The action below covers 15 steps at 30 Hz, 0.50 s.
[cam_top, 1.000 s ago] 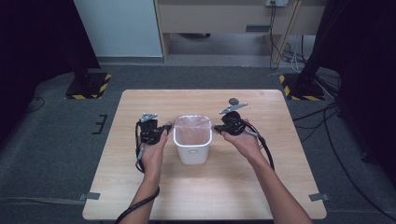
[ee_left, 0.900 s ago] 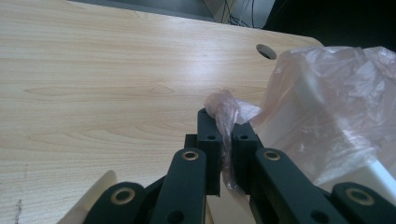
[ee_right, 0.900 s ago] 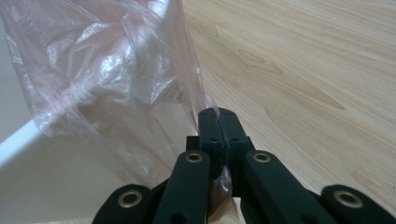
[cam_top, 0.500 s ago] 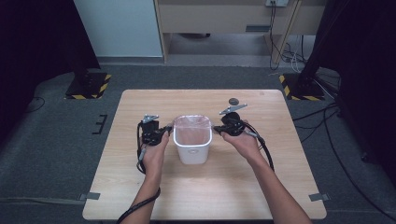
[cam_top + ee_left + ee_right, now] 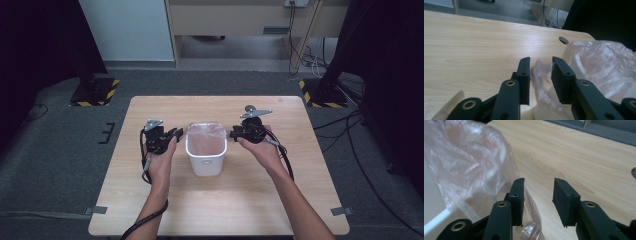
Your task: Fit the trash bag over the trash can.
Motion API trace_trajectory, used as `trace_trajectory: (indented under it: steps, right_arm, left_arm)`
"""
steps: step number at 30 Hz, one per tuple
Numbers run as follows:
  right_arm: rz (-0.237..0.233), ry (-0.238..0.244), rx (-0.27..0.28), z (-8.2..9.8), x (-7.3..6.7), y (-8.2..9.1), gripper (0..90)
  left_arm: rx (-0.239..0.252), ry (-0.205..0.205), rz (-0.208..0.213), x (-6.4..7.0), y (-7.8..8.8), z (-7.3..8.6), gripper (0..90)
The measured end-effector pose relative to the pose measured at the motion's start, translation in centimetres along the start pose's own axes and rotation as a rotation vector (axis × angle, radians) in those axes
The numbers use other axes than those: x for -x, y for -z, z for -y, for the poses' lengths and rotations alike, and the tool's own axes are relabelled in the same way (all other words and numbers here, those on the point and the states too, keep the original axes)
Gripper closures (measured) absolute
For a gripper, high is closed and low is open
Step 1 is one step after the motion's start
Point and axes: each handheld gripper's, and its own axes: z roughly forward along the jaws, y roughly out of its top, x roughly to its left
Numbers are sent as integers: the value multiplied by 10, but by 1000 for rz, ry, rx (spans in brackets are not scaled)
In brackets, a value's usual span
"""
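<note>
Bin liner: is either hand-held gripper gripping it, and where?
Neither. Both have just been opening: the left hand-held gripper has a fold of the bin liner loose between its jaws, and the right hand-held gripper stands beside it.

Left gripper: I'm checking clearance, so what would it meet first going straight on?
Likely the plastic bag: a loose fold already hangs between the open jaws of the left gripper, which have just been opening.

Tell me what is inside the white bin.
A pinkish plastic bag lines the white bin, its edge folded over the rim. The bag's bottom is in shadow, so any contents can't be seen.
</note>
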Motion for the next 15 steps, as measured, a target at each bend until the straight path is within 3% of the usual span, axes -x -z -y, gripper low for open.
trace_trajectory:
  steps: [5,15]
  right_arm:
    - [25,-12,48,-4,3,8,596]
    - [18,-11,100,-14,0,24,606]
  left_arm:
    - [9,0,0,-2,3,-1,670]
    - [66,-34,21,0,11,-13,589]
